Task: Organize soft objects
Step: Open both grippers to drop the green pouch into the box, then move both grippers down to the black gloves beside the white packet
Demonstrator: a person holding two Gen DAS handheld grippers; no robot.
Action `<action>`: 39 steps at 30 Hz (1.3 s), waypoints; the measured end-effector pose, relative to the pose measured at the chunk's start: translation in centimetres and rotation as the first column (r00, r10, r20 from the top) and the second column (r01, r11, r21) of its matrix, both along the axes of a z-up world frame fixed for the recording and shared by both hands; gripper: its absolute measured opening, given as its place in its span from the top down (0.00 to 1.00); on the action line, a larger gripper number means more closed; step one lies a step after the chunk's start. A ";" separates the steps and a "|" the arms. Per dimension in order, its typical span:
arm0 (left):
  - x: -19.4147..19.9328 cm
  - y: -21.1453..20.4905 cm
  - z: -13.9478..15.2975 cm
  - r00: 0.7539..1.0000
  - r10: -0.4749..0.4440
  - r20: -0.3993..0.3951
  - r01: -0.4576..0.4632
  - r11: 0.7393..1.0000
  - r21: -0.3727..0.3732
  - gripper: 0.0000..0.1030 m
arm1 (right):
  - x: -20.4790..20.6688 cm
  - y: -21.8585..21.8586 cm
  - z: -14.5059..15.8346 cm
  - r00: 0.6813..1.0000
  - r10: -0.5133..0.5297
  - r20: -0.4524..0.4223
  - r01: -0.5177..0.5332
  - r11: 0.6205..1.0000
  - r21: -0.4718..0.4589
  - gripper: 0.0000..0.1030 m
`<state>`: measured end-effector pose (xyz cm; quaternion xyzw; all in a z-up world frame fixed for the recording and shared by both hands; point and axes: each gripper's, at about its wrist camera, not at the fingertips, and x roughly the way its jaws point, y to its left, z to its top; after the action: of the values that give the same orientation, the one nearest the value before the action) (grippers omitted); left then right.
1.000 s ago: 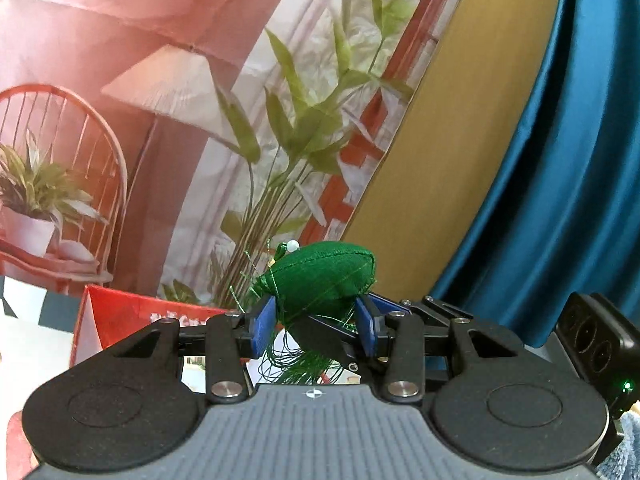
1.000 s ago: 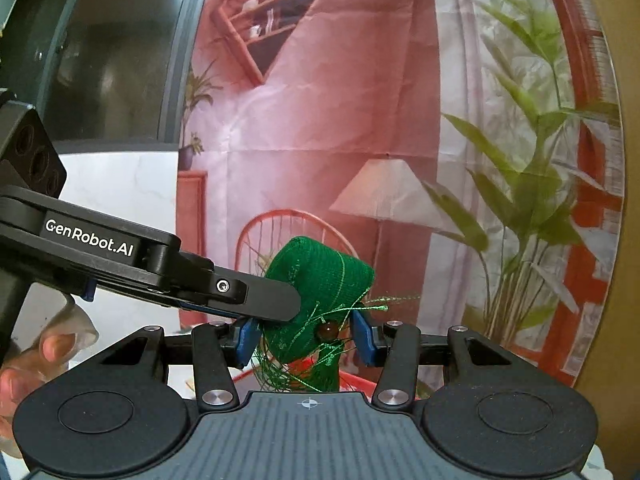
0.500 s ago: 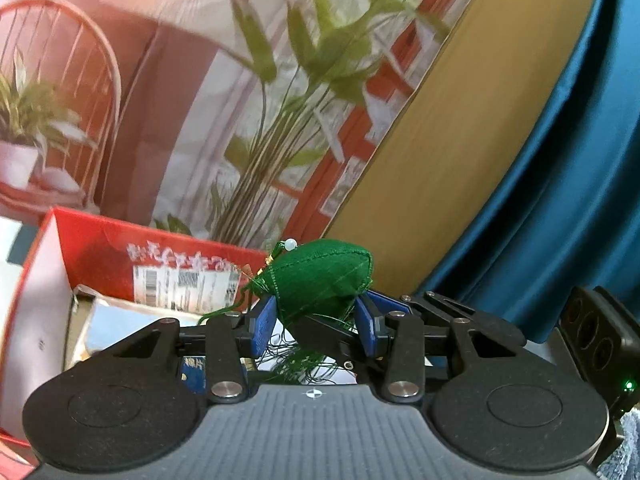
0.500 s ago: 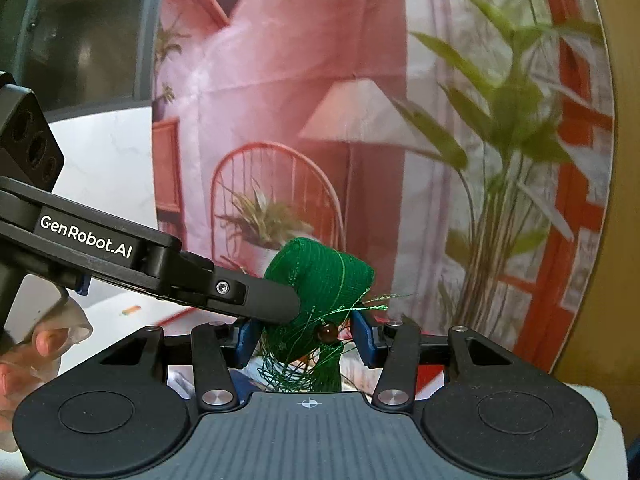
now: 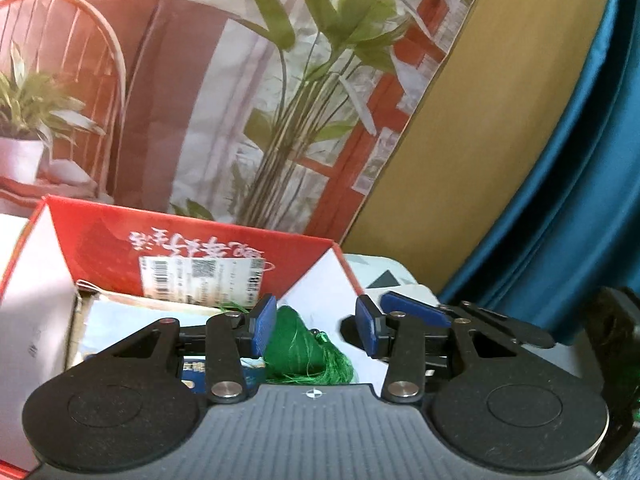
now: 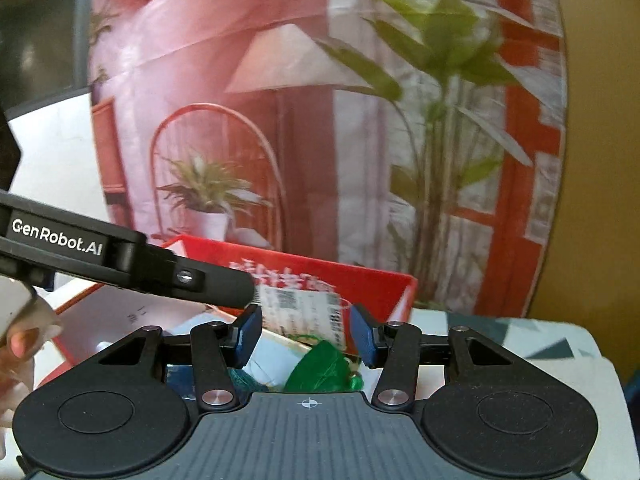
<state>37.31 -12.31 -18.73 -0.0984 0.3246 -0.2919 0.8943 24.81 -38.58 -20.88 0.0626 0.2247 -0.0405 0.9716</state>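
Observation:
A green stuffed pouch with a tassel (image 5: 298, 350) lies inside the open red cardboard box (image 5: 192, 240), below my grippers. It also shows in the right wrist view (image 6: 320, 368), with the box (image 6: 376, 284) behind it. My left gripper (image 5: 316, 326) is open and empty above it. My right gripper (image 6: 306, 334) is open and empty too, right beside the left one, whose black arm (image 6: 120, 256) crosses the right view.
The box holds paper packets and a labelled package (image 5: 200, 276). It stands on a white table with grey triangles (image 6: 520, 336). A printed backdrop (image 5: 240, 80), a tan panel and a teal curtain (image 5: 580, 200) stand behind.
Both grippers have tipped down over the box and opened. The green pouch, held between them before, has dropped into the box.

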 end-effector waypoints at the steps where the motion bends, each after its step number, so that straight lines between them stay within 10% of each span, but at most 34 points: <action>1: -0.2 0.3 0.1 1.000 0.006 0.012 -0.006 1.000 0.012 0.56 | -0.2 -0.1 -0.1 1.000 -0.006 -0.001 0.006 1.000 0.004 0.56; 14: -6.4 6.2 1.6 0.989 0.070 0.130 -0.084 0.991 0.106 0.56 | -4.4 3.0 0.5 0.999 0.001 0.051 -0.004 0.998 0.057 0.56; 27: -15.2 14.5 -2.6 0.983 0.176 0.043 -0.180 0.976 0.125 0.56 | -10.1 10.8 0.0 0.991 0.065 0.118 -0.072 0.996 0.061 0.57; 39: -19.3 15.2 -8.0 0.977 0.210 -0.025 -0.205 0.970 0.134 0.47 | -14.3 16.1 -6.7 0.992 0.094 -0.086 -0.082 0.988 0.132 0.53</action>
<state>18.02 2.93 -26.72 -0.0785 0.3483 -0.1731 0.9179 10.48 -22.48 -27.60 0.1133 0.2738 0.0142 0.9550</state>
